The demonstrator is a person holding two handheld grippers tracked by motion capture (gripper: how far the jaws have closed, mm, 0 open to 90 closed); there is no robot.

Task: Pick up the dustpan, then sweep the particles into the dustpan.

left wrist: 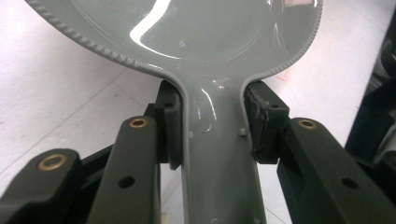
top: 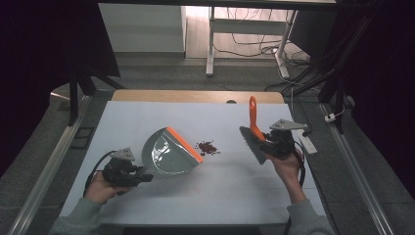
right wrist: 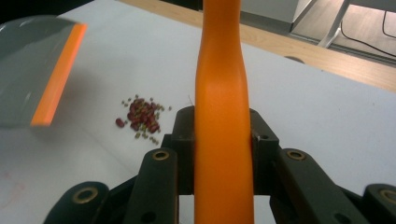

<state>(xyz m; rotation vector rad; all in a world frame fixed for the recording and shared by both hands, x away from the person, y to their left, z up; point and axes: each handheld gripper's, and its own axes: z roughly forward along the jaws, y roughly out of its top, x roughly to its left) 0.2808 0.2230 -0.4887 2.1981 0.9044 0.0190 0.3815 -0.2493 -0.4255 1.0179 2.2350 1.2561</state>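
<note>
Both tools grip handles, left (top: 147, 176) a dustpan (top: 169, 152), right (top: 264, 139) a brush (top: 252, 132); next, I judge, sweep the beans (top: 207, 147) in.

The white tabletop (top: 210, 181) is stretching out in front of me, with a strip of bare wood showing along its far edge. A small heap of dark red beans (top: 207, 147) is lying directly on it near the middle, with a few loose ones scattered around the heap. The grey dustpan (top: 169, 152) is sitting just left of them, its orange lip facing the beans.
</note>
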